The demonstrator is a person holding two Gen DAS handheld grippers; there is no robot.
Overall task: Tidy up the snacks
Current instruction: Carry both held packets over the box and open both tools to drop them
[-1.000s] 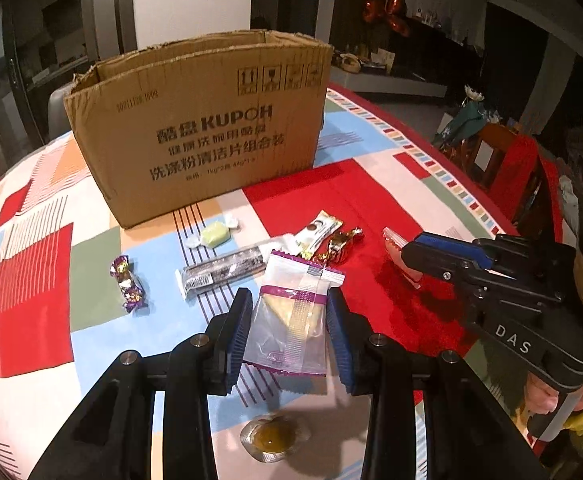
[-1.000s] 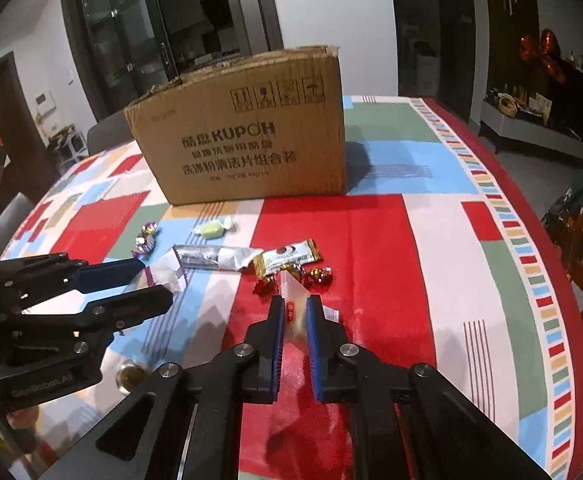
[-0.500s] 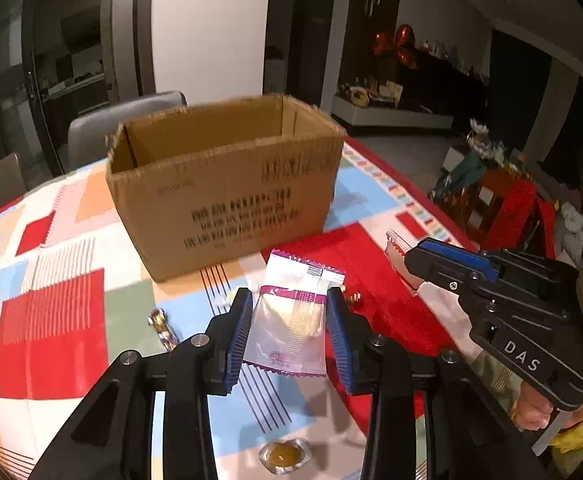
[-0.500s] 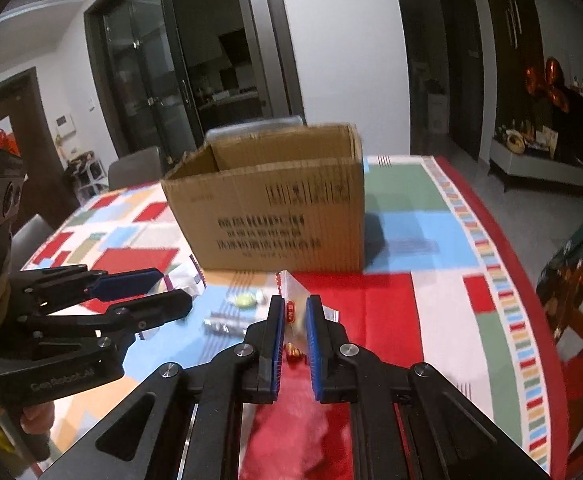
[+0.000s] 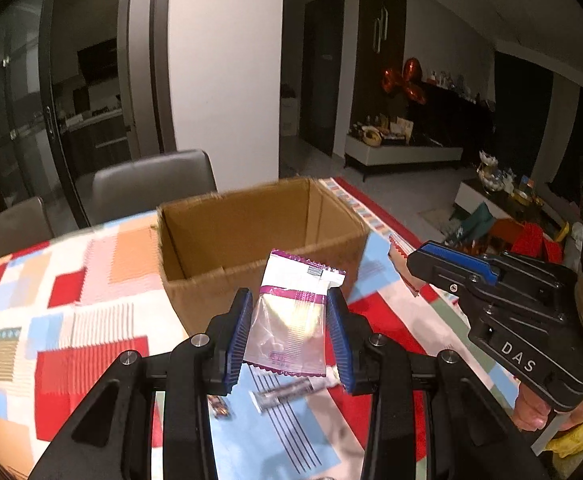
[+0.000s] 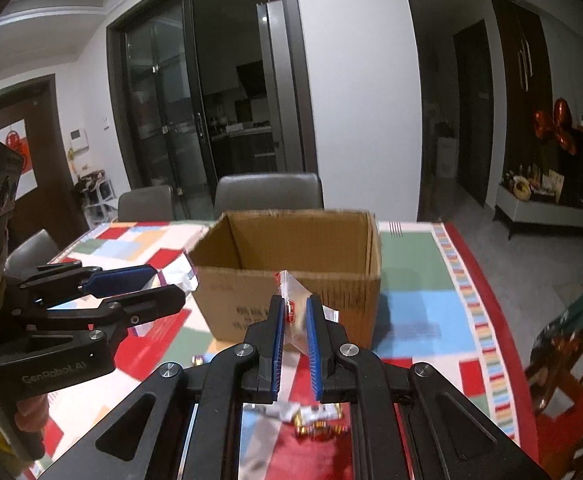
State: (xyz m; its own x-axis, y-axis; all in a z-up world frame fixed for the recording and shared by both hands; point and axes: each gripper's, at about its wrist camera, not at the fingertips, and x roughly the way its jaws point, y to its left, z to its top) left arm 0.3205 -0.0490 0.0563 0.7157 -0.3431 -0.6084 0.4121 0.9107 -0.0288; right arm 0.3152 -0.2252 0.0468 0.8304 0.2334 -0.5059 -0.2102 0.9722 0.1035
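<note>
My left gripper (image 5: 287, 312) is shut on a clear snack packet with purple trim (image 5: 291, 316) and holds it in the air just short of the open cardboard box (image 5: 259, 256). My right gripper (image 6: 293, 318) is shut on a thin clear packet with a red label (image 6: 291, 300) and holds it up in front of the box (image 6: 291, 268). Each gripper shows in the other's view, the right one (image 5: 411, 264) and the left one (image 6: 163, 284). The box inside looks empty from here.
Loose snacks lie on the patterned tablecloth (image 5: 71, 320) below: a long dark bar (image 5: 287, 392), a small candy (image 5: 219, 406), gold-wrapped candies (image 6: 319, 430). Grey chairs (image 5: 151, 184) stand behind the table. The table edge (image 6: 491, 320) runs at the right.
Both grippers have risen from the table with their packets and moved toward the box. The box opening now shows from above.
</note>
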